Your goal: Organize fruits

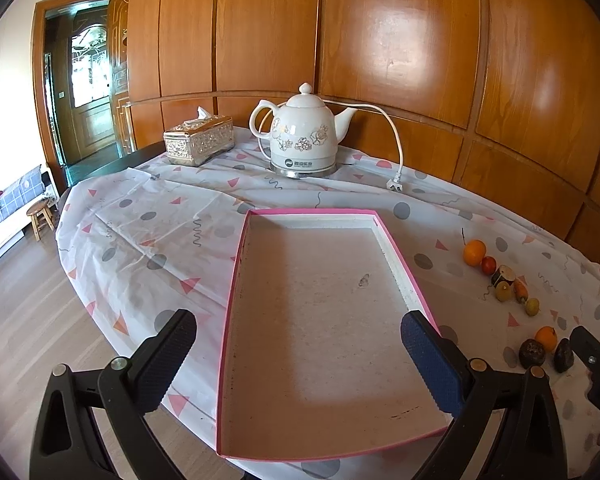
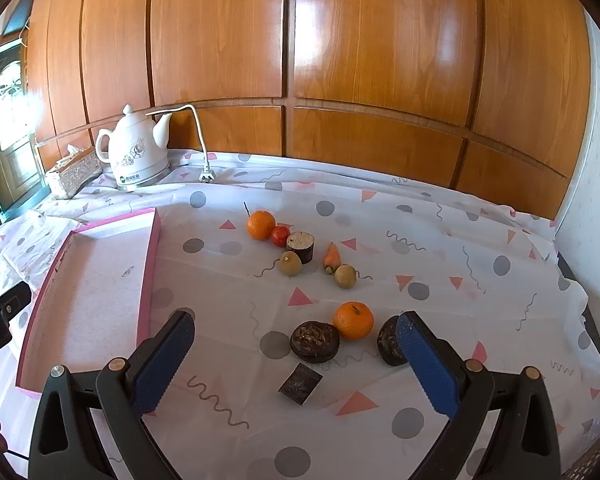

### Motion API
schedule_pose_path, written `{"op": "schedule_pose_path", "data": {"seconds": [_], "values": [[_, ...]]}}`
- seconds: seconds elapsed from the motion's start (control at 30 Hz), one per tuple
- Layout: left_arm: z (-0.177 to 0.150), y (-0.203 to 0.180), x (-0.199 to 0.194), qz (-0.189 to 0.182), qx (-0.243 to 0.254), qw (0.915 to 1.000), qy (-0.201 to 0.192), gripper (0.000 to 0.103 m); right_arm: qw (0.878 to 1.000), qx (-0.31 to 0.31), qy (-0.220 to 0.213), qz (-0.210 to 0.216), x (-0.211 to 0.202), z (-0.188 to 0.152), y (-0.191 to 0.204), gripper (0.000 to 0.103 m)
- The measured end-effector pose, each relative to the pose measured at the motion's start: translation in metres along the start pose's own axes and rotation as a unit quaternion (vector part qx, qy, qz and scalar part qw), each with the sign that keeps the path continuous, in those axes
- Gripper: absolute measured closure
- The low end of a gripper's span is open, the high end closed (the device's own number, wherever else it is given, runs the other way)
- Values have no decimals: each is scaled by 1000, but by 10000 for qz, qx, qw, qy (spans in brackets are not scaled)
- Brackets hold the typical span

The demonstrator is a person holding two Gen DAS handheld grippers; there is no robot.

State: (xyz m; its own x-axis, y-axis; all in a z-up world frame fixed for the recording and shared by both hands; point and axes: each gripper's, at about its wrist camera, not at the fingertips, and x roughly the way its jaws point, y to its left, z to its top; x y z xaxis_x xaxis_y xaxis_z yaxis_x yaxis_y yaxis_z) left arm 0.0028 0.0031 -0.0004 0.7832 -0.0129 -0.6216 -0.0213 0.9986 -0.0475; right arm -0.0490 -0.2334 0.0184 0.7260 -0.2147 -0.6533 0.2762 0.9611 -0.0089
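Beside the pink-rimmed tray (image 2: pixel 148 264), two oranges (image 2: pixel 261 225) and a red tomato (image 2: pixel 280 236) lie on a white tablecloth (image 2: pixel 440 280) patterned with grey dots, pink triangles and squiggles.

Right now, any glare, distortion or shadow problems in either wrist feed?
Left wrist view: bright glare patches on the wood wall, heavy fisheye bending, dark vignette corners, and a shadow across the near end of the pink tray. Right wrist view: similar glare on the wall, and the table edge curves; the fruits, such as the near orange, stay sharp and evenly lit.
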Motion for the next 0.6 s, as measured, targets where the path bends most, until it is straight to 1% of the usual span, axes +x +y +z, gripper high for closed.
{"op": "schedule_pose_path", "data": {"seconds": [0.6], "values": [[-2,0,-6,-47,22,10000,-58,0,9999,18,-100,11,-6,1,-2,0]]}}
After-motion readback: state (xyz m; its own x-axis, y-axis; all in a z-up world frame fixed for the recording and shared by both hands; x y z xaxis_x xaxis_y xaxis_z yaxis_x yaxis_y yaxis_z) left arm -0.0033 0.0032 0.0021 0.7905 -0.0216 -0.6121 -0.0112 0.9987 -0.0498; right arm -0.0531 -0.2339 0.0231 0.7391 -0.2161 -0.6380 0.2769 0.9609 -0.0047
